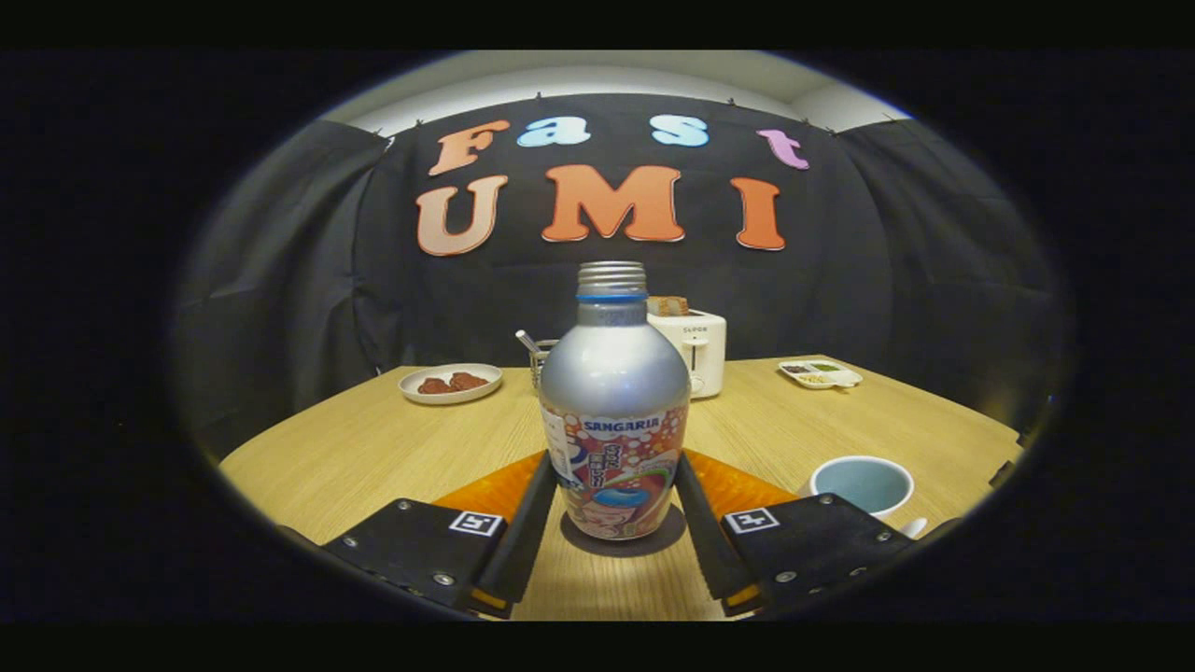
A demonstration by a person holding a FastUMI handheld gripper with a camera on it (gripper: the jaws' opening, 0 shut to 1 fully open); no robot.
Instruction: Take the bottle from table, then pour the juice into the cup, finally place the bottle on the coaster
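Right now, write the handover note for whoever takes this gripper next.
Gripper: its fingers stand on either side of the bottle's lower body, close to it or touching; I cannot tell whether they press on it.
Bottle: upright on the table, cap off, between the fingers.
Cup: beyond the right finger, upright, looks empty.
Coaster: orange, flat on the table behind the bottle.
Done: the approach to the bottle.
Left: grip and lift, pour into the cup, set the bottle on the coaster.
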